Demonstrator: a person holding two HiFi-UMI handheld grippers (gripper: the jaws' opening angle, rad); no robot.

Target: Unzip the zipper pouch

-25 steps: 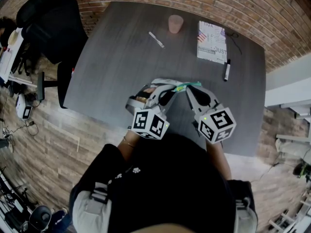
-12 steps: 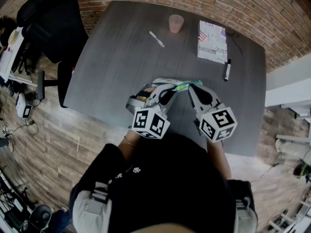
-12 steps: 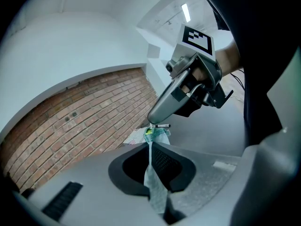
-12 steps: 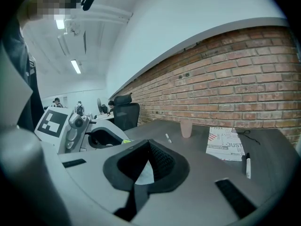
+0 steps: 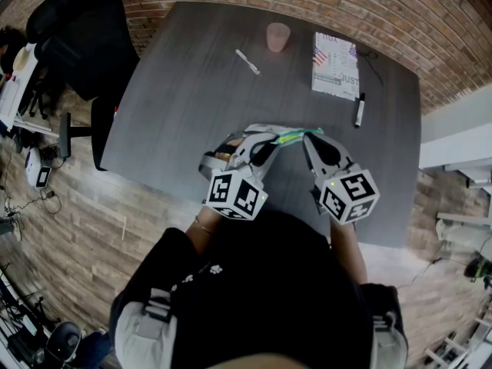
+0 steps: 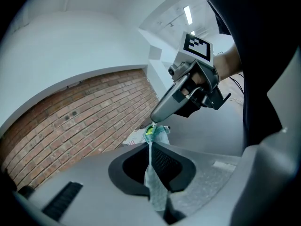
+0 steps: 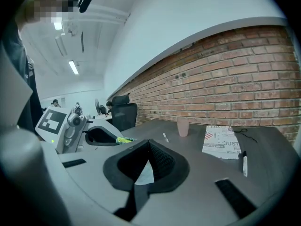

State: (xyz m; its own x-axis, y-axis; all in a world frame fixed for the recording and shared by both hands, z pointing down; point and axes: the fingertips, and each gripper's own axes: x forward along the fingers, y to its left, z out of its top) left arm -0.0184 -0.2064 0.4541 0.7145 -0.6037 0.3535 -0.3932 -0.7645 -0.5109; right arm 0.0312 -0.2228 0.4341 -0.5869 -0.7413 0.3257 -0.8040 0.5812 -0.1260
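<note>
A teal and green zipper pouch [image 5: 288, 136] hangs stretched between my two grippers above the near part of the dark table [image 5: 192, 91]. My left gripper [image 5: 269, 140] is shut on its left end; in the left gripper view the pale fabric [image 6: 153, 173] runs out between the jaws of my left gripper [image 6: 151, 144] toward my right gripper [image 6: 154, 120]. My right gripper [image 5: 307, 137] is shut on the opposite end, by the zipper. In the right gripper view a pale sliver shows between the jaws of my right gripper [image 7: 146, 144], and the green edge [image 7: 123, 139] leads to my left gripper [image 7: 115, 138].
At the table's far side stand a pink cup [image 5: 277, 37], a white pen [image 5: 247, 62], a printed booklet [image 5: 336, 66] and a black marker [image 5: 358, 112]. A black office chair [image 5: 84, 37] stands off the table's left corner. A brick wall runs behind.
My right gripper has edged slightly to the right. The left gripper and the pouch's left end have stayed put.
</note>
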